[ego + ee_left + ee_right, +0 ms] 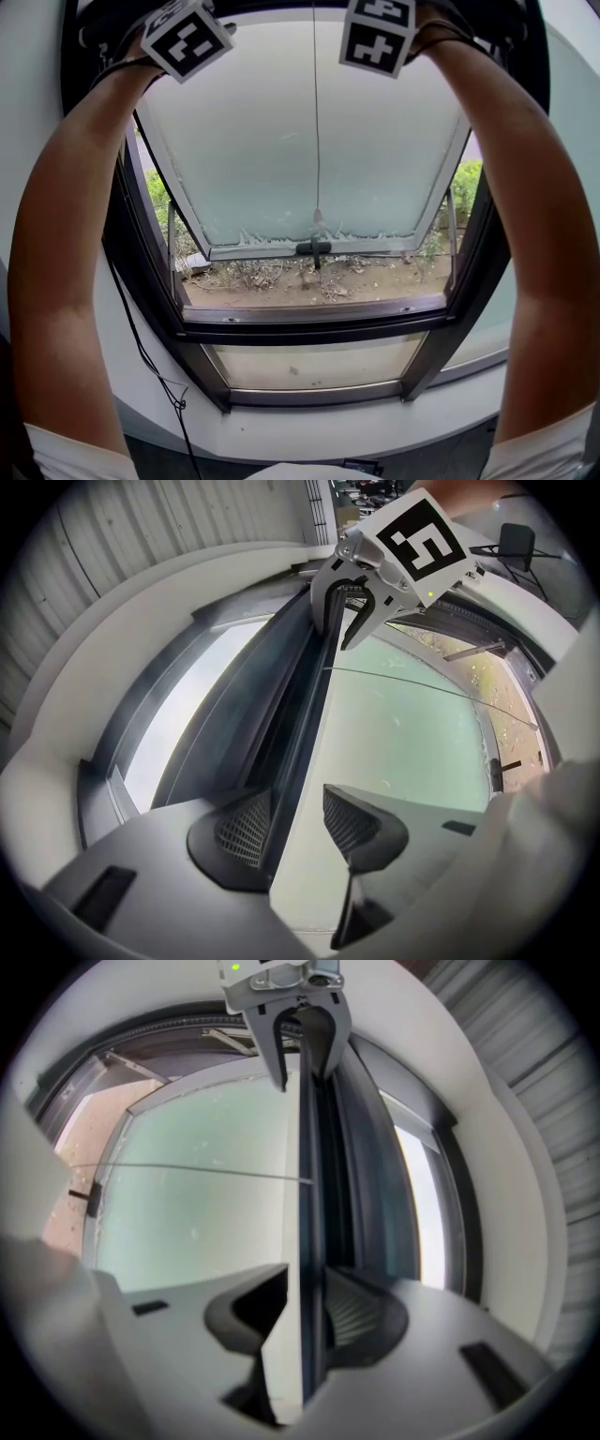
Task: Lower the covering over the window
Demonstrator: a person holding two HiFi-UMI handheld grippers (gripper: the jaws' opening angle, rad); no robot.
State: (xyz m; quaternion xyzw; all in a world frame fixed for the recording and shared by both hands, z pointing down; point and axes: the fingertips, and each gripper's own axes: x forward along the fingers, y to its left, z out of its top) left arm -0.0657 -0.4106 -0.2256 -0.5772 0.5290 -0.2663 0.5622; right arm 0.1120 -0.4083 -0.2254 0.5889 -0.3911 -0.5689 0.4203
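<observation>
The covering's bottom rail (300,724) lies level along the top of the window (262,159). Its long axis runs from the left gripper (298,819) to the right gripper (307,1312). The right fingers clench the rail. The left fingers stand released, straddling it with a gap on 1 side. The pull likely goes straight down toward the window's bottom, right hand leading.

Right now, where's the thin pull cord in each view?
Head view: pull cord hangs top centre, over the frosted pane.
Left gripper view: cord slants across the pane, centre to right.
Right gripper view: cord crosses the pane, left to centre.
Shared landmark: dark window handle near the cord's free end.
</observation>
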